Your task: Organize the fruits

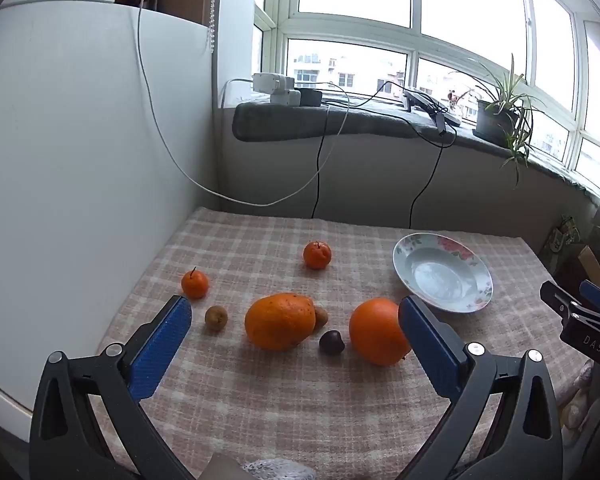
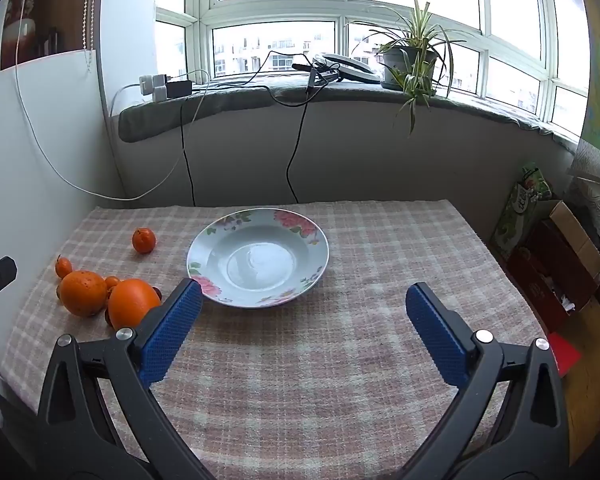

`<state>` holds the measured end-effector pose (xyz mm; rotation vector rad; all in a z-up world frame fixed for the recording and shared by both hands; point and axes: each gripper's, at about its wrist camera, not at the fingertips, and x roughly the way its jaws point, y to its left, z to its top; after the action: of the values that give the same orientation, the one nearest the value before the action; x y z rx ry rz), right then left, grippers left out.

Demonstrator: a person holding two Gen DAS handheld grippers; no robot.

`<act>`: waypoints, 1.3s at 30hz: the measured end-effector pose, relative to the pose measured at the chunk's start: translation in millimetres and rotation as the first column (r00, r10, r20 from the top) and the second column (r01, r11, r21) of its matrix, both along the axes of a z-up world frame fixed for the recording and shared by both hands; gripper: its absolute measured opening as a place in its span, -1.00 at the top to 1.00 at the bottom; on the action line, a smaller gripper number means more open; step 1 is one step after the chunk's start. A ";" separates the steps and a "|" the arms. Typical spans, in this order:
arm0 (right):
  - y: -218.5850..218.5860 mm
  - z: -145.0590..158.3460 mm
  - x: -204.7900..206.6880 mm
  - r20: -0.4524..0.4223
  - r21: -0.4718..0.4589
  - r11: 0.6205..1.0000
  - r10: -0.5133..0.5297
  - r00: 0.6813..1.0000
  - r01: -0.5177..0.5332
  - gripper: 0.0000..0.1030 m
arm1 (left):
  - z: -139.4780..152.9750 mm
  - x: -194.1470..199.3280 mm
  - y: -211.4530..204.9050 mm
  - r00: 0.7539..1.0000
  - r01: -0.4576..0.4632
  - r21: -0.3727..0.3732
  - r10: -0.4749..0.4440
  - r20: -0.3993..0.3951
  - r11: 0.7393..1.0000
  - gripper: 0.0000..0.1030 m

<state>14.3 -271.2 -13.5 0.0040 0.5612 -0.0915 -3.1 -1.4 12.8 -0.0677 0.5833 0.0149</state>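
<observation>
Two large oranges lie on the checked cloth: one (image 1: 279, 321) in the middle, one (image 1: 376, 330) partly behind my left gripper's right finger. Two small mandarins (image 1: 195, 283) (image 1: 317, 255) lie farther back. A brown kiwi-like fruit (image 1: 216, 317), another (image 1: 321, 316) behind the middle orange, and a dark plum (image 1: 331, 342) lie among them. The floral plate (image 1: 444, 272) (image 2: 257, 257) is empty. My left gripper (image 1: 296, 320) is open above the fruits. My right gripper (image 2: 304, 304) is open and empty in front of the plate; the oranges (image 2: 134, 304) lie to its left.
A white wall panel (image 1: 80, 160) borders the table on the left. A windowsill with cables, chargers (image 1: 280, 90) and a potted plant (image 2: 410, 60) runs behind. Boxes and bags (image 2: 556, 256) stand on the floor right of the table.
</observation>
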 end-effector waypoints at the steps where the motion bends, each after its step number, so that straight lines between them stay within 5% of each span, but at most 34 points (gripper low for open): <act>1: -0.1 0.1 0.0 0.000 0.000 1.000 -0.001 1.000 0.001 -1.00 | -0.2 0.2 0.1 1.000 -0.001 -0.002 0.001 0.001 1.000 -1.00; 39: -0.2 -0.5 0.9 -0.002 0.005 1.000 0.003 1.000 -0.003 -1.00 | -2.3 0.2 0.5 1.000 -0.007 -0.007 0.007 0.000 1.000 -1.00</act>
<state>15.3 -271.4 -14.0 0.0076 0.5639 -0.0870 -2.9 -0.8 10.5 -0.0769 0.5828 0.0198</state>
